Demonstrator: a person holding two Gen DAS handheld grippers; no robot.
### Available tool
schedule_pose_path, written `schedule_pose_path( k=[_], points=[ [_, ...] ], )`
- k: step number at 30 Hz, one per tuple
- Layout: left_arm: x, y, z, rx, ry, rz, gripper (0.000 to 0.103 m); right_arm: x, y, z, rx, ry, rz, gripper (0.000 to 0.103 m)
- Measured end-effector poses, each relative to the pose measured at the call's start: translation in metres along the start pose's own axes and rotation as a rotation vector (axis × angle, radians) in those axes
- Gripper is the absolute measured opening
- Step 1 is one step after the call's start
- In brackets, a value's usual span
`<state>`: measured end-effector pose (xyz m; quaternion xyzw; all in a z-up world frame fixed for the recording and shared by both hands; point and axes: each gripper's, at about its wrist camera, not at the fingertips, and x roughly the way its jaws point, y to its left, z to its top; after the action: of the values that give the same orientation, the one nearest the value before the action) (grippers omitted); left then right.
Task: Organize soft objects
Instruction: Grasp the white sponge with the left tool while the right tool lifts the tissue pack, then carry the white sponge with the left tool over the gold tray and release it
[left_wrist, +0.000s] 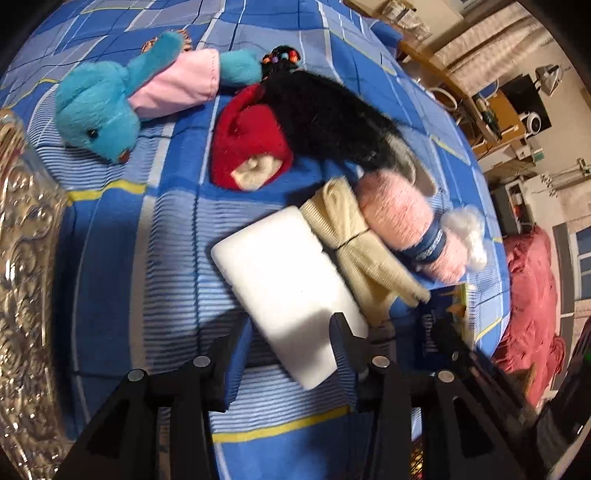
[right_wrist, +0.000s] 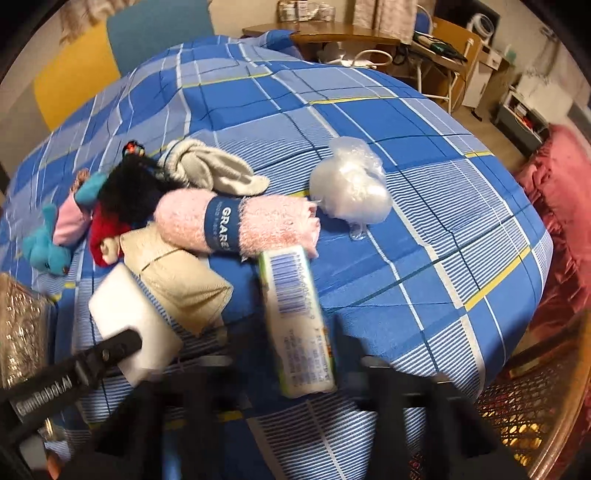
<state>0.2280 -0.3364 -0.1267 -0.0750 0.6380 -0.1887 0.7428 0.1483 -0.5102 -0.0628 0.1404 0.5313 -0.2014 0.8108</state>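
The barcode on the packaged sponge (right_wrist: 295, 317) is shown only by the right wrist view, where the packet lies between the blurred fingers of the right gripper (right_wrist: 291, 373); whether the jaws are pressed on it cannot be told. In the left wrist view only a sliver of that packet (left_wrist: 461, 295) is seen. The white foam block (left_wrist: 284, 291) is seen there between the spread fingers of the left gripper (left_wrist: 284, 343); contact on both sides cannot be confirmed. The clear bag of white stuffing (right_wrist: 351, 192) is shown whole only from the right, lying apart toward the far right of the bedspread.

Everything is carried by a blue checked bedspread (right_wrist: 424, 140). Along its left side a cluster is gathered: a blue plush toy (left_wrist: 99, 107) in a pink garment, a red sock (left_wrist: 251, 147), a black furry item (left_wrist: 325, 118), a beige folded cloth (left_wrist: 354, 236) and a rolled pink towel (left_wrist: 402, 221) with a dark blue band. A grey-white sock (right_wrist: 214, 170) lies behind the towel. A wooden table (right_wrist: 332, 33) and a red blanket (right_wrist: 557, 192) are seen beyond the bed.

A shiny embossed object (left_wrist: 22, 295) is cut off at the left edge and cannot be identified.
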Motion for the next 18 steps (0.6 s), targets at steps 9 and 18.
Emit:
schedule_pose_path(
  k=[9, 18],
  points=[
    [-0.004, 0.021, -0.003, -0.113, -0.079, -0.145, 0.052, -0.015, -0.016, 0.003, 0.098, -0.087, 0.125, 0.027],
    [0.002, 0.02, -0.005, -0.137, -0.074, -0.347, 0.039, -0.015, -0.019, 0.004, 0.13, -0.101, 0.159, 0.027]
  ],
)
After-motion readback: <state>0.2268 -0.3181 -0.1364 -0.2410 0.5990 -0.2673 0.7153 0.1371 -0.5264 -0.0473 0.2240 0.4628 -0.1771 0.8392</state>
